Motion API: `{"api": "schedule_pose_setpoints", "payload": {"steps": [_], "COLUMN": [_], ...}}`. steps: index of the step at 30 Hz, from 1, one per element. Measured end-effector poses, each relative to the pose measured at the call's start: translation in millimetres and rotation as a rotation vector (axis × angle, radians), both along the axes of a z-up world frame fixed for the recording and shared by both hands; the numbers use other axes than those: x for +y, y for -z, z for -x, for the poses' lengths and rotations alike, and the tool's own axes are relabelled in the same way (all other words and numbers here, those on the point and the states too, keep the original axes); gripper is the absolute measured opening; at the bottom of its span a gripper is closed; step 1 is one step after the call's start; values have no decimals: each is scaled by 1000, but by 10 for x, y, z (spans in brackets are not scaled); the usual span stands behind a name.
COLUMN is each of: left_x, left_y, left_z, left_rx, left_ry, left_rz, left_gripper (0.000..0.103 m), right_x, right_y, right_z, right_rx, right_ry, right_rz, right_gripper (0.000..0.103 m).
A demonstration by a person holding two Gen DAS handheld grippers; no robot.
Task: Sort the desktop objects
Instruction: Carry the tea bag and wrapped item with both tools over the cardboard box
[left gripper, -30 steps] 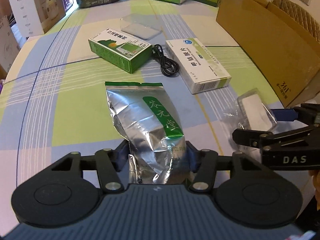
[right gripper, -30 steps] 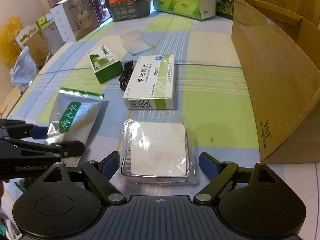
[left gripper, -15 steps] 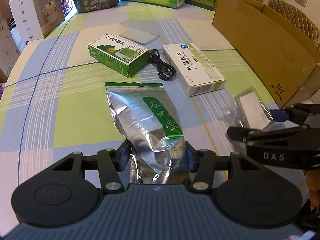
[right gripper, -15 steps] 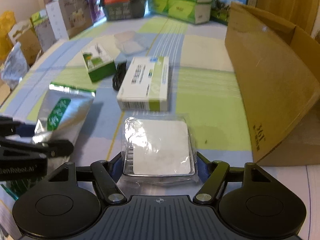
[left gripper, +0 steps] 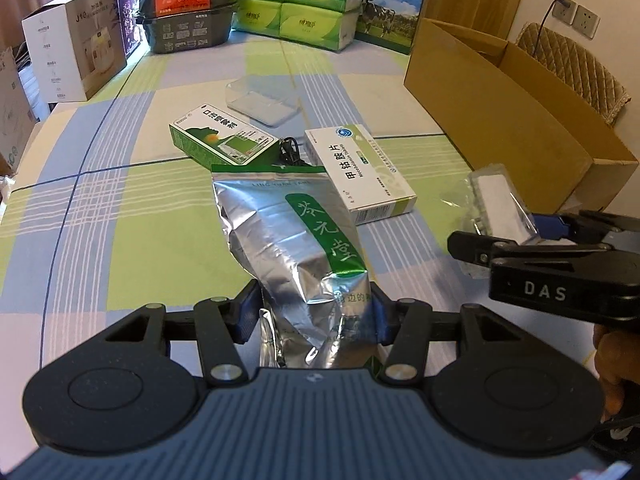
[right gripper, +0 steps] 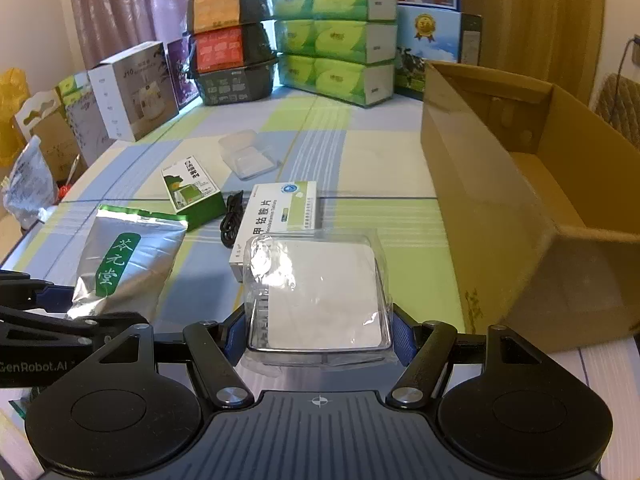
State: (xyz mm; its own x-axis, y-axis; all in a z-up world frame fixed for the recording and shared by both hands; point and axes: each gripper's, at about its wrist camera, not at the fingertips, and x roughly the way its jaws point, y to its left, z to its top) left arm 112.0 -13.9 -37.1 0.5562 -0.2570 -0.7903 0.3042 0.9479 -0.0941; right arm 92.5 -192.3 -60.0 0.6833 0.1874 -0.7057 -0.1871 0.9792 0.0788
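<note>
A: Left gripper [left gripper: 316, 312]?

B: Jaws closed on the lower end of the silver foil pouch [left gripper: 296, 248], blue pads pressing both sides. Pouch runs up toward 12 o'clock in the left wrist view, green strip with white characters on its face, top edge overlapping the black cable [left gripper: 290, 152].

A: Right gripper [right gripper: 318, 334]?

B: Clamped on the clear plastic case [right gripper: 320, 292] with a white insert, pads tight on its two near corners. Case fills the centre of the right wrist view, its far edge covering part of the white medicine box [right gripper: 280, 212].

A: Are they off the table?

B: Cannot tell for sure on either.

A: Where is the rest?

B: Checked tablecloth [left gripper: 100, 200]. Green box [left gripper: 222, 140] at 11 o'clock from the pouch top, cable between it and the white medicine box. A second clear case [left gripper: 262, 102] farther back at 12 o'clock, apart from the green box. Open cardboard box [right gripper: 528, 200] at 3 o'clock in the right wrist view, near the held case, not touching.

A: Grippers relative to each other?

B: Right gripper sits at 3 o'clock in the left wrist view, a bit of hand [left gripper: 616, 356] below it at the frame edge. Green tissue packs [right gripper: 336, 36] stacked at the far edge, 12 o'clock.
</note>
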Motion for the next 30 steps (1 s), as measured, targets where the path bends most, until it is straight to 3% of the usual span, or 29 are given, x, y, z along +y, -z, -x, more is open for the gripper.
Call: {"api": "schedule_pose_setpoints", "payload": {"steps": [16,30], "left_x": [-198,-764], "left_y": [-554,-989], "left_z": [583,910], "left_rx": [-64,-128], "left_ry": [-18,48], "left_rz": [28,95], "left_gripper": [49,49], "right_x": [-418,-1011], "right_y": [-609,-1126], "right_z": [613,973], "right_rx": [-82,-157], "right_ry": [58,119], "right_rz": [-72,-59], "right_gripper": [66,66]}}
